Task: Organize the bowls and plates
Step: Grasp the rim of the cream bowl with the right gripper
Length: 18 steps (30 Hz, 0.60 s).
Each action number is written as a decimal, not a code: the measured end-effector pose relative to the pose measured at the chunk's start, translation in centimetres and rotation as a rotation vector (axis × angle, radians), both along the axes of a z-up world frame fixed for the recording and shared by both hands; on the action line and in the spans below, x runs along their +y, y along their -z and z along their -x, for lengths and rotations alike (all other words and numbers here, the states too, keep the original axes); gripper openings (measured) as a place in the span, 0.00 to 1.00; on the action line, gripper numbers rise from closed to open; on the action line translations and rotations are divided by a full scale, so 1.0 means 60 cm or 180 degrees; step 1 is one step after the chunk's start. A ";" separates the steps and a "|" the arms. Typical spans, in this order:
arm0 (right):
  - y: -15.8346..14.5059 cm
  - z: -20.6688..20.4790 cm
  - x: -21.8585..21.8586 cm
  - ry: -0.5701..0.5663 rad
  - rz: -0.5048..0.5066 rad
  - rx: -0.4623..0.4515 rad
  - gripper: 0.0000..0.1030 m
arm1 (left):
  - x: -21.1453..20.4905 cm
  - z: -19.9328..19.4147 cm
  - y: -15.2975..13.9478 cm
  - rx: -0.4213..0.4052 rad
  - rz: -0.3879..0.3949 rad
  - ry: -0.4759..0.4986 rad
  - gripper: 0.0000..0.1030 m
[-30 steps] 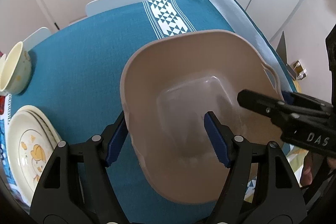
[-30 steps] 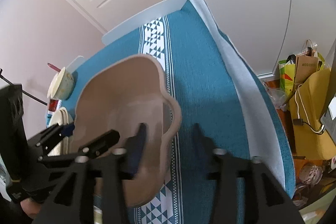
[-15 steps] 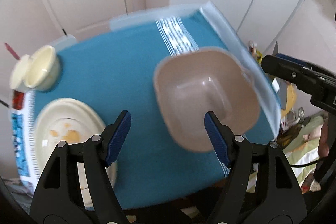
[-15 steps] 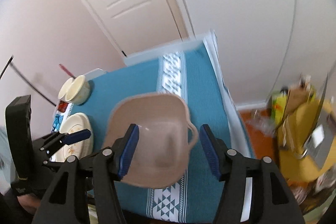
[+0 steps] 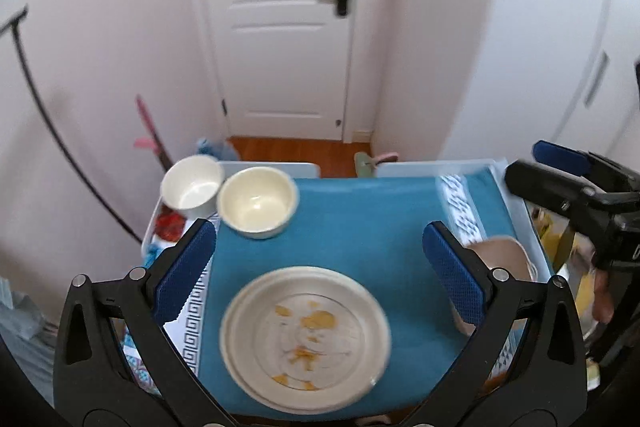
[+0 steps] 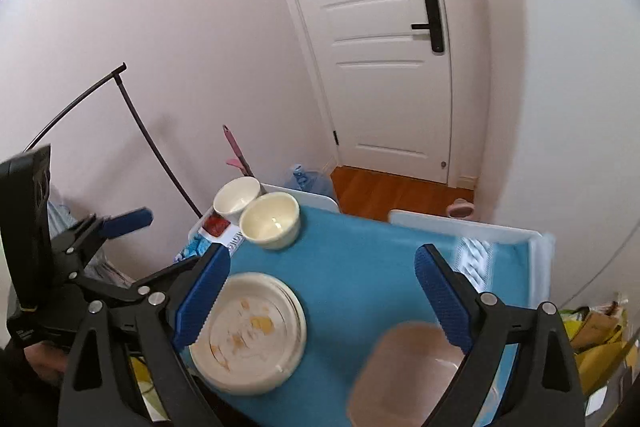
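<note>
A stack of cream plates point(image 5: 306, 335) point(image 6: 248, 331) with yellow prints lies at the near side of the blue tablecloth point(image 5: 360, 223). A cream bowl point(image 5: 258, 203) point(image 6: 270, 221) and a white bowl point(image 5: 192, 185) point(image 6: 236, 199) stand at the far left corner. The beige tub point(image 5: 504, 255) point(image 6: 404, 371) sits at the near right, partly behind a finger. My left gripper point(image 5: 320, 273) hangs high above the plates, jaws opening, nothing between them. My right gripper point(image 6: 322, 295) also hangs above the table, jaws opening and empty.
A white door point(image 5: 284, 27) and wooden floor point(image 5: 288, 151) lie beyond the table. A pink-handled tool point(image 5: 146, 123) and a black curved rod point(image 6: 132, 115) stand at the left wall. Bags point(image 6: 592, 323) sit right of the table. A person's hand point(image 5: 600, 299) holds the right gripper.
Both grippers have let go of the beige tub, risen and pulled back, and their jaws have widened. The tub now rests on the cloth; plates and bowls have come into view.
</note>
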State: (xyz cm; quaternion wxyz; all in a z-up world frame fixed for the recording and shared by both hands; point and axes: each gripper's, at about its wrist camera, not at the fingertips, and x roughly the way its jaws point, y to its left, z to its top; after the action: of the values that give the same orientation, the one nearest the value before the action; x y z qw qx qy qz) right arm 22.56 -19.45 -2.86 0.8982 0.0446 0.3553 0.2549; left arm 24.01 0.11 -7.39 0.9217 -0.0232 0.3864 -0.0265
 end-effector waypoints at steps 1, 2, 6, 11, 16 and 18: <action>-0.004 -0.013 0.016 0.0017 0.0018 -0.0015 0.89 | 0.027 -0.013 0.001 0.0046 0.0056 -0.0069 1.00; -0.005 -0.023 0.032 0.0006 0.0020 -0.0013 0.89 | 0.045 -0.024 0.004 0.0087 0.0075 -0.0121 1.00; 0.017 -0.090 0.110 -0.0030 0.0047 0.0275 0.89 | 0.134 -0.085 0.034 0.0323 0.0208 -0.0281 1.00; 0.116 -0.173 0.187 -0.0032 0.0020 0.0969 0.89 | 0.225 -0.163 0.116 0.0723 0.0591 -0.0466 0.99; 0.224 -0.219 0.237 0.0082 0.0097 0.1422 0.72 | 0.249 -0.223 0.221 0.1190 0.0797 -0.0381 0.84; 0.255 -0.233 0.251 0.0118 0.0109 0.1546 0.64 | 0.248 -0.239 0.254 0.1321 0.0819 -0.0336 0.75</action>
State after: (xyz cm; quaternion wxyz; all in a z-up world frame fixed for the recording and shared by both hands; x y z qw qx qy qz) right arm 36.54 -4.37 -18.17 0.7916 0.0959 0.5642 0.2141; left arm 38.33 14.96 -22.65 0.8122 -0.1654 0.5591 -0.0220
